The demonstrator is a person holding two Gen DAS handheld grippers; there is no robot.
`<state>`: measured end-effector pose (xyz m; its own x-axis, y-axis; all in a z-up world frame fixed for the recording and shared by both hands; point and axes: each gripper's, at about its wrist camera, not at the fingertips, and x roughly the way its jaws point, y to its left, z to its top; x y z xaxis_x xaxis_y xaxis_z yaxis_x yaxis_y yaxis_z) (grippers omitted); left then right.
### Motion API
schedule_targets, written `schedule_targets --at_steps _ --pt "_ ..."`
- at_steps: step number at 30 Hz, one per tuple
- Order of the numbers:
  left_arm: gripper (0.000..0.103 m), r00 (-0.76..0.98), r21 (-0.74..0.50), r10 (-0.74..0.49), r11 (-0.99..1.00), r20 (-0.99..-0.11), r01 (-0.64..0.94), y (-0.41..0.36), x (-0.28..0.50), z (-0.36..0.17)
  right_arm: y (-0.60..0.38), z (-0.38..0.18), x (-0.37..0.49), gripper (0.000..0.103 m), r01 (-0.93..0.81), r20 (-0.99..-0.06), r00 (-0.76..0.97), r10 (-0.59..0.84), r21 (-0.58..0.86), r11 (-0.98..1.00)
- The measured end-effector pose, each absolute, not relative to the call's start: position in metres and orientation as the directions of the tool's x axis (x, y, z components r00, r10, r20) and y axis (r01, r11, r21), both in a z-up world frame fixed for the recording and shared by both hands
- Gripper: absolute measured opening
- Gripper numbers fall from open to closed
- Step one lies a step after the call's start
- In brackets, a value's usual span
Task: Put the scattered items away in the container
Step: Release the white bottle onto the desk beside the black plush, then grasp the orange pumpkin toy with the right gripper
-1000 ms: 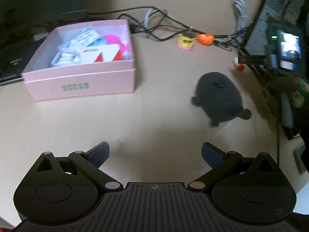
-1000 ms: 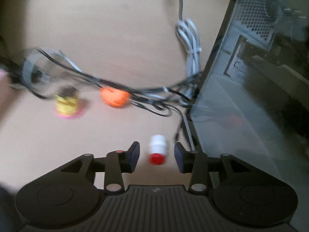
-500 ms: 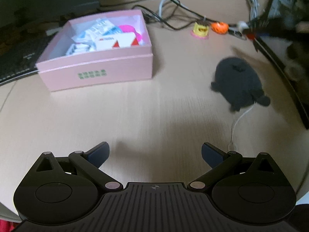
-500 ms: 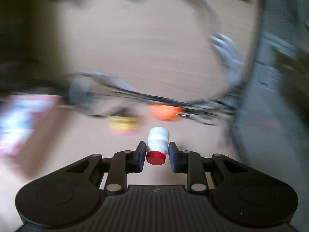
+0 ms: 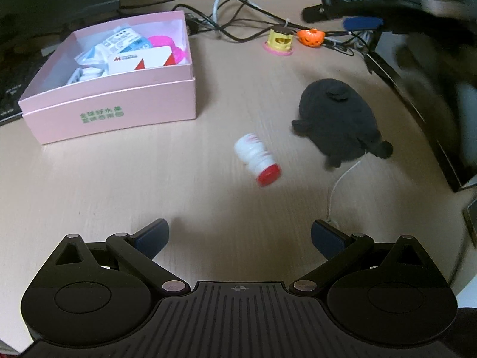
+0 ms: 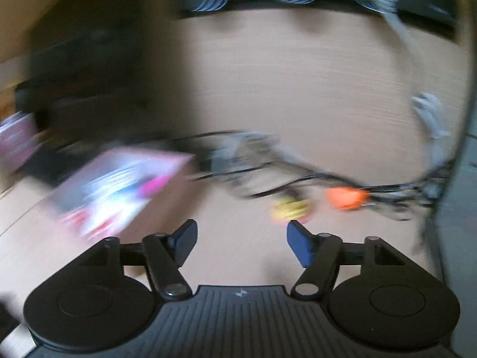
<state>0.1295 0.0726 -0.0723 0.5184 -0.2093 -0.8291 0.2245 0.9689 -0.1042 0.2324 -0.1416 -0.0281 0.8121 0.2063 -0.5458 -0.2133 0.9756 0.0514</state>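
Note:
The pink box (image 5: pixel 113 113) stands at the left with several items inside. A small white bottle with a red cap (image 5: pixel 258 159) is blurred over the table, between the box and a black plush toy (image 5: pixel 337 122). A yellow toy (image 5: pixel 280 40) and an orange pumpkin (image 5: pixel 311 36) sit by the cables at the back. My left gripper (image 5: pixel 240 232) hangs open over bare table. My right gripper (image 6: pixel 241 232) has its jaws opening with nothing between them; in the left wrist view it (image 5: pixel 342 15) hovers at the top right. Its own view is blurred, showing the box (image 6: pixel 119 191) at the left.
Black and white cables (image 5: pixel 238 26) trail across the back of the table. A dark computer case (image 5: pixel 432 95) stands along the right edge. A thin white cord (image 5: pixel 342 179) runs from the plush toy. A dark keyboard (image 5: pixel 12 89) lies left of the box.
The right gripper closed on the bottle, lifted it and swung left, then opened; the bottle left its jaws and now shows on the table in the left wrist view.

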Motion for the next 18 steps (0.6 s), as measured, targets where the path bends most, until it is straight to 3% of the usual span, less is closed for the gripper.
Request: schedule_targets --at_steps 5,7,11,12,13,18 --pt "0.103 0.532 -0.102 -0.182 0.979 -0.827 0.175 0.082 0.124 -0.069 -0.184 -0.06 0.328 0.071 0.071 -0.574 0.818 -0.025 0.057 0.996" --pt "0.103 0.538 -0.101 -0.163 0.984 -0.827 0.143 0.088 0.12 -0.066 -0.19 -0.073 0.354 0.081 0.098 -0.586 0.809 -0.046 0.057 0.994" --pt "0.103 0.54 -0.1 -0.123 0.992 -0.833 0.071 0.102 0.113 -0.064 -0.187 -0.096 0.386 0.082 0.107 -0.609 0.788 -0.093 -0.014 0.994" --pt "0.103 0.541 -0.1 -0.117 0.993 -0.833 0.06 0.105 0.112 -0.063 -0.188 -0.099 0.39 0.073 0.115 -0.614 0.782 -0.107 -0.027 0.993" --pt "0.103 0.543 -0.102 -0.112 0.994 -0.832 0.049 0.108 0.111 -0.062 -0.187 -0.099 0.392 0.052 0.122 -0.617 0.779 -0.112 -0.027 0.992" --pt "0.103 0.552 -0.119 -0.131 0.991 -0.823 0.059 0.11 0.113 -0.061 -0.189 -0.082 0.36 0.052 0.154 -0.583 0.808 -0.083 0.072 0.985"
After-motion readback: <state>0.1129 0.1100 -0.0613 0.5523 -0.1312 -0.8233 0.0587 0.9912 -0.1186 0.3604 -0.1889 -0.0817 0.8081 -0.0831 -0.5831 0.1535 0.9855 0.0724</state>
